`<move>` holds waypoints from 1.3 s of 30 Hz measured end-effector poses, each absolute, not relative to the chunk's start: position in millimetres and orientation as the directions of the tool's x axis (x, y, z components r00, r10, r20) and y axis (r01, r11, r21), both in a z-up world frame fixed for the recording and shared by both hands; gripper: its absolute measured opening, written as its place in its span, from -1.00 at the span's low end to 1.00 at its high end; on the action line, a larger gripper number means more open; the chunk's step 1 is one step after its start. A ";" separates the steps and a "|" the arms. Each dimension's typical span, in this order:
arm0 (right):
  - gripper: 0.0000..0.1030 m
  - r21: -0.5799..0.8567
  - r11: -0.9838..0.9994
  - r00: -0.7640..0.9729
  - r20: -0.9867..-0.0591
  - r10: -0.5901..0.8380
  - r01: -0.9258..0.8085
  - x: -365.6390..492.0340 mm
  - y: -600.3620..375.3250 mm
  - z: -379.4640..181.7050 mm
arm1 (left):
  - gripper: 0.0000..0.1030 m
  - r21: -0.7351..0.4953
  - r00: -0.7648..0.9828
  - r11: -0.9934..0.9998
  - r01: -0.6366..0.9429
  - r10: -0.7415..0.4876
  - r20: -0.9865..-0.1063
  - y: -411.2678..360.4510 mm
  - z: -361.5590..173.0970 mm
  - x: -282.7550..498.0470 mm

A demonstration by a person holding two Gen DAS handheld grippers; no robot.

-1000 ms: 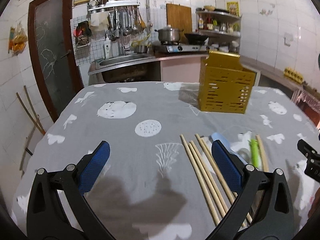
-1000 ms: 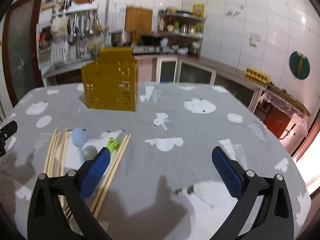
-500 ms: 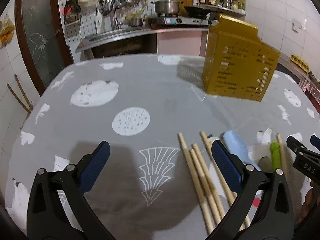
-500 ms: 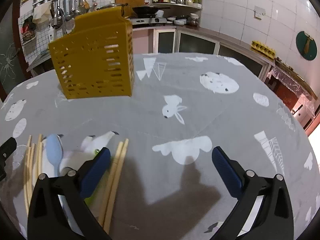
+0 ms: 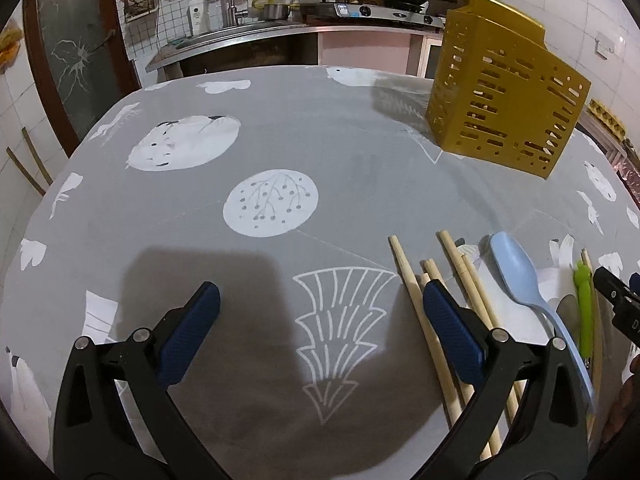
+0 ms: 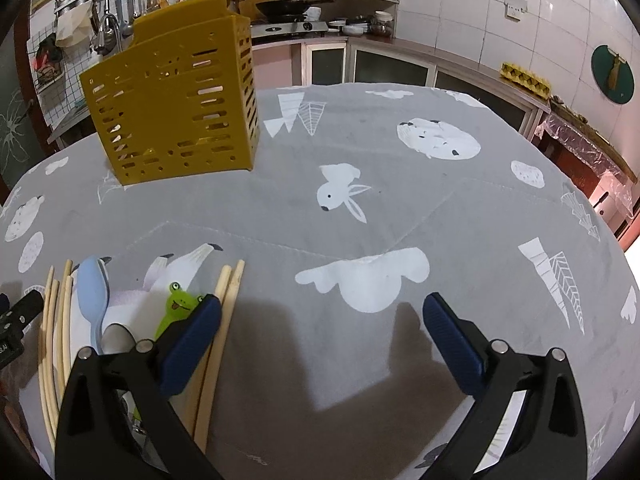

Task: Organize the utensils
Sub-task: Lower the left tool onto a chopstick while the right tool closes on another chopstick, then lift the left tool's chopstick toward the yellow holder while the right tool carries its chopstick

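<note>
Lying just beside both gaping tongs [image 5: 320, 312] [image 6: 322, 320]: chopsticks [image 5: 416, 292].

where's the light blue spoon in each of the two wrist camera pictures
Left wrist: the blue spoon lies at lower right, just right of the chopsticks.
Right wrist: the blue spoon lies at lower left, left of the green frog-handled utensil.
Shared landmark: the yellow slotted holder standing beyond the spoon.
</note>
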State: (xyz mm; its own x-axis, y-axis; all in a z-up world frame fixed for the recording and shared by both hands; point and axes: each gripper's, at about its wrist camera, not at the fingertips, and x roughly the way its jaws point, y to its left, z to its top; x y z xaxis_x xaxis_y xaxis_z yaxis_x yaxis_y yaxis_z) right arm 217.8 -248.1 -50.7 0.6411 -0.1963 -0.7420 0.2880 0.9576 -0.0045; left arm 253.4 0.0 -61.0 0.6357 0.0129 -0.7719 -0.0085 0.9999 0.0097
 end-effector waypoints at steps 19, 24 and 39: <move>0.55 -0.016 0.967 0.614 -0.770 -0.173 0.253 218.8 -233.9 -53.0 | 0.73 0.031 0.589 0.999 0.028 0.009 -0.808 -15.1 -66.6 261.0; 0.20 0.014 0.969 0.617 -0.774 -0.145 0.246 221.2 -230.4 -52.7 | 0.41 0.015 0.588 0.999 0.035 -0.008 -0.809 -21.4 -63.5 261.6; -0.74 0.068 0.971 0.610 -0.787 -0.089 0.230 234.2 -231.2 -49.0 | -0.44 0.030 0.554 0.998 0.061 -0.009 -0.832 -32.2 -57.3 275.9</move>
